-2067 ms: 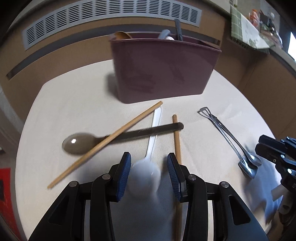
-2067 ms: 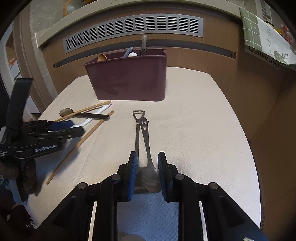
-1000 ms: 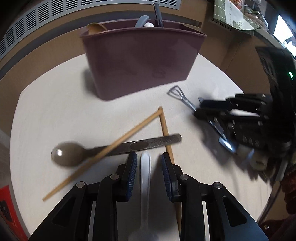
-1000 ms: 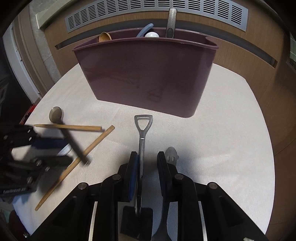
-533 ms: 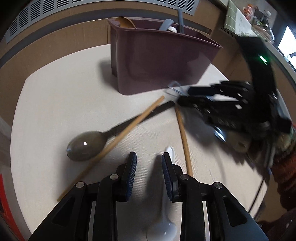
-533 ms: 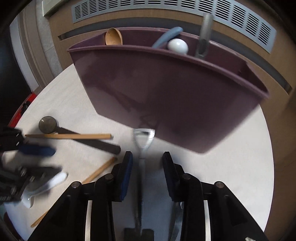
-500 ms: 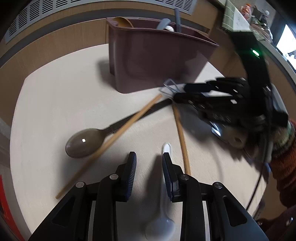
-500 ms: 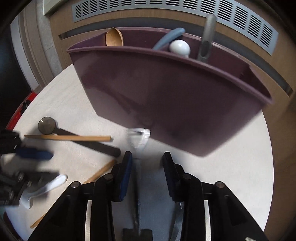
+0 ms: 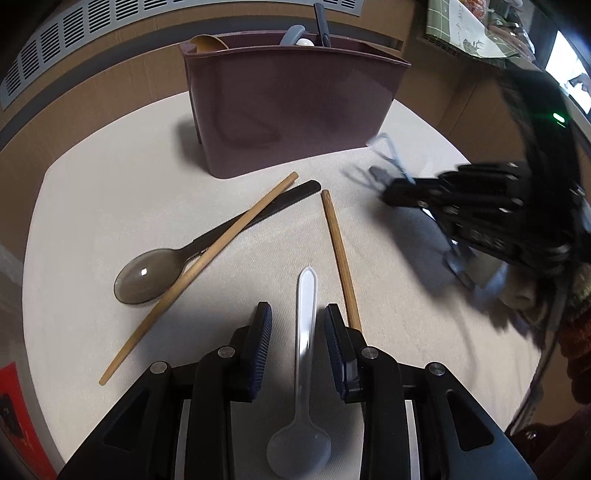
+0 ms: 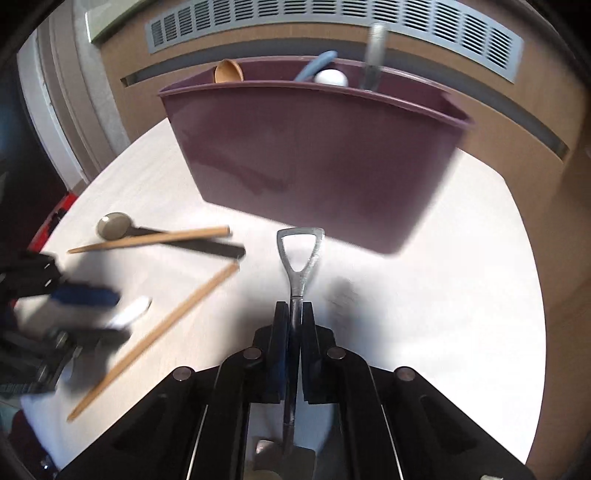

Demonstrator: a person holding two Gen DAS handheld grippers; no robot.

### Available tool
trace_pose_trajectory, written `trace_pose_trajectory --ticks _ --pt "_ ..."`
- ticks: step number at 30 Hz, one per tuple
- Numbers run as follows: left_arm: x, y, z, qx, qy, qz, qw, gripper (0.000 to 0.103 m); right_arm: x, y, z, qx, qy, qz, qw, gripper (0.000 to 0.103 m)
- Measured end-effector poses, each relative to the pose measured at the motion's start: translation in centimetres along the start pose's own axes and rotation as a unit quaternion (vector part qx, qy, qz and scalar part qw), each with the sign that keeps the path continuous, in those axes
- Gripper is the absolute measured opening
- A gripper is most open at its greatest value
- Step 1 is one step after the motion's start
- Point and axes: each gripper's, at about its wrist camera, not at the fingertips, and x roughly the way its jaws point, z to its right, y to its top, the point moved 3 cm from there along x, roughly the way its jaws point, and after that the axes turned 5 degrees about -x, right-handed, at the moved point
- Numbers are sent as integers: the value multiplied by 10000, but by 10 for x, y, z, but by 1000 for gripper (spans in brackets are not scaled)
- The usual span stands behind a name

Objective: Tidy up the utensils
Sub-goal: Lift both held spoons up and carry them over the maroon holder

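A maroon utensil bin [image 9: 291, 107] stands at the back of the table [image 9: 92, 206] and holds several utensils. My left gripper [image 9: 298, 328] is open, its jaws either side of the white plastic spoon [image 9: 304, 354] lying on the table. My right gripper [image 10: 293, 317] is shut on a metal spoon with a shovel-shaped handle [image 10: 300, 258], held above the table in front of the bin [image 10: 314, 158]. In the left wrist view the right gripper [image 9: 399, 188] is blurred at the right.
A dark translucent spoon [image 9: 177, 258] lies under one wooden chopstick [image 9: 199, 273]. A second chopstick [image 9: 340, 258] lies to the right of the white spoon. A wooden cabinet with a vent grille [image 10: 332, 26] is behind the table.
My right gripper has closed on the metal spoon and lifted it toward the bin. My left gripper has shifted so the white spoon lies between its open jaws.
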Motion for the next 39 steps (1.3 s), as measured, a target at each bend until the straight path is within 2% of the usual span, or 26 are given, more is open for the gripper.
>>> trace_pose_trajectory --ticks 4,6,8,13,17,21,25,32,39 --pt "6 6 10 351 287 -57 9990 27 -30 -17 10 305 31 299 9991 4" --pt "13 16 11 444 325 -55 9985 12 -43 -19 12 341 -46 507 9981 4" --pt "13 16 9 390 384 12 9985 12 -53 -19 13 365 -31 658 9972 3" --pt "-33 21 4 -162 121 910 9956 12 -75 -14 16 507 85 1014 9935 2" --pt "-80 25 -1 -540 -60 1733 9834 11 -91 -10 15 601 61 1269 9901 2" --pt "-95 30 1 -642 -75 2072 9762 11 -104 -6 10 617 34 1437 9877 1" --pt "-110 29 -1 -619 -92 2127 9751 12 -113 -1 3 502 -51 1539 9868 0" --pt "-108 35 0 -821 -202 2240 9709 11 -120 2 4 493 -72 1575 9863 0" --pt "-120 63 3 -835 -314 2575 9622 12 -135 17 13 593 -73 1657 9844 0"
